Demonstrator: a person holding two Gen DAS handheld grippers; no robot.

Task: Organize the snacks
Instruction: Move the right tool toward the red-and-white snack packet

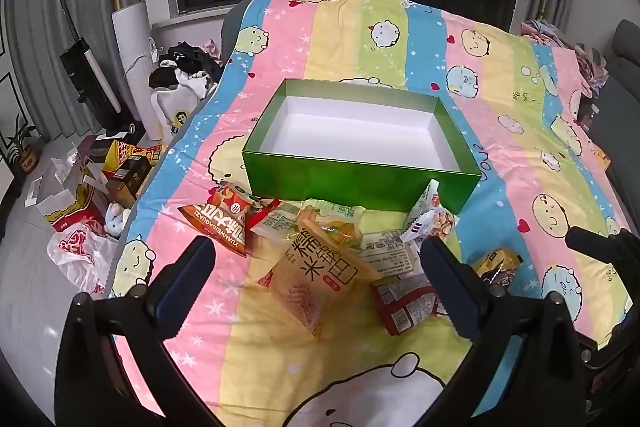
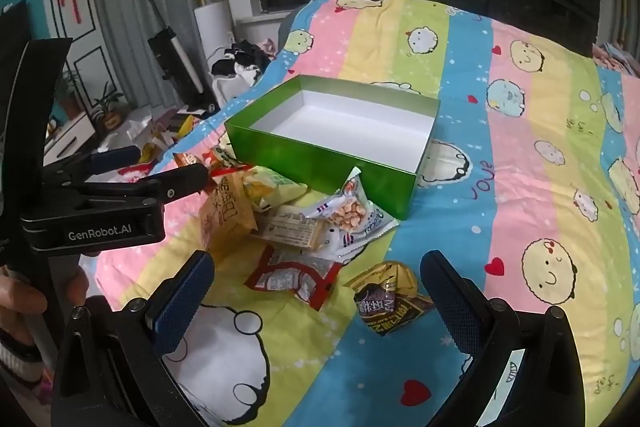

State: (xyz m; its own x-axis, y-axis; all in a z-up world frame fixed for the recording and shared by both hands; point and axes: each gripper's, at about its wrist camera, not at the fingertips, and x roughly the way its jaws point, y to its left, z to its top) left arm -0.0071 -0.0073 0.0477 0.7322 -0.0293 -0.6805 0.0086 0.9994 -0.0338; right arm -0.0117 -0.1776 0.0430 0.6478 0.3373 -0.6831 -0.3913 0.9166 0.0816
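On the striped quilt [image 1: 500,99], which has soft pastel bands of pink, yellow, green and blue with round cartoon faces, stands a green box [image 1: 360,183] with its lid off. It is rectangular, shiny green outside and plain white inside, and nothing lies in it; its floor is bare. Just in front of its near wall the snacks are spread in a loose heap on the cloth, none of them in the box. They are small sealed packets of glossy foil or plastic with crimped, toothed edges: an orange triangular packet [image 1: 218,221] at the left, a flat yellow rice-cracker bag [image 1: 310,283] tilted over the others, a white packet with a clear window showing round nuts [image 2: 352,213] which leans against the box wall, a red packet [image 2: 294,277] lying with its label side up, a pale packet [image 2: 290,229] with small printed text, and a crumpled brown and gold packet [image 2: 390,297] a little apart at the right. The left gripper [image 1: 318,281] hovers above the heap with its jaws spread wide and grasps nothing; its blue pads are ribbed. The right gripper [image 2: 316,293] is also released, wide apart over the red and brown packets, touching none. A hand [image 2: 24,301] holds the left gripper's handle.
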